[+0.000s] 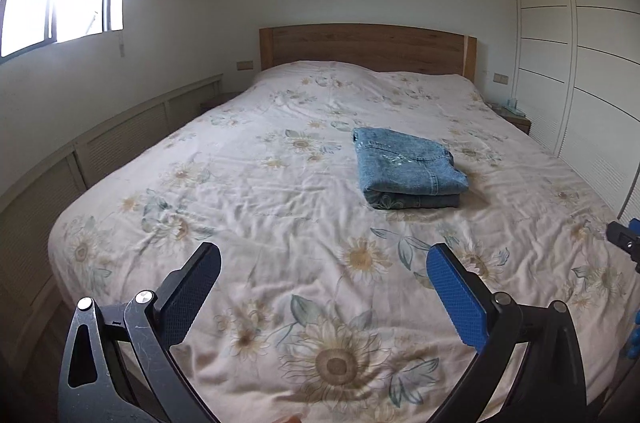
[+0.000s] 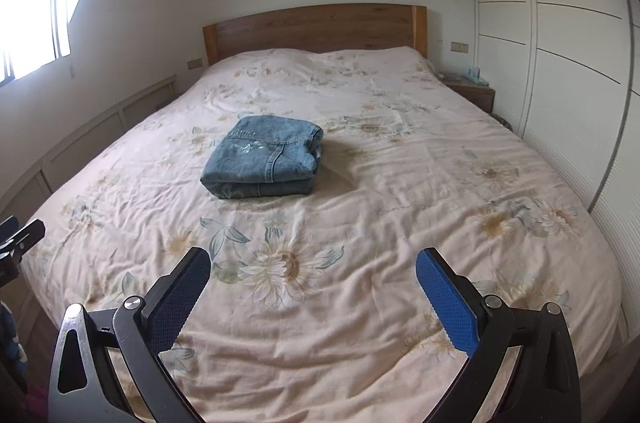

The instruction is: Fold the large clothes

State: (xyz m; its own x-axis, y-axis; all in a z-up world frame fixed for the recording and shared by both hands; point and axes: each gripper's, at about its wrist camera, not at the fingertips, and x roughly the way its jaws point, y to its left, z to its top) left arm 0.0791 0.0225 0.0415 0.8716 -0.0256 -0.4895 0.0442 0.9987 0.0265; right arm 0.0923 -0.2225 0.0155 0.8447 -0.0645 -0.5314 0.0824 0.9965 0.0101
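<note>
Denim garment [image 1: 410, 169], folded into a thick square bundle, lies on the flowered bedspread [image 1: 280, 183] near the middle of the bed, well short of the wooden headboard [image 1: 366, 45]. Left tongs [image 1: 324, 295] and right tongs [image 2: 314, 297] both hover over the foot of the bed, spread wide, nothing between their pads, well apart from the bundle.
</note>
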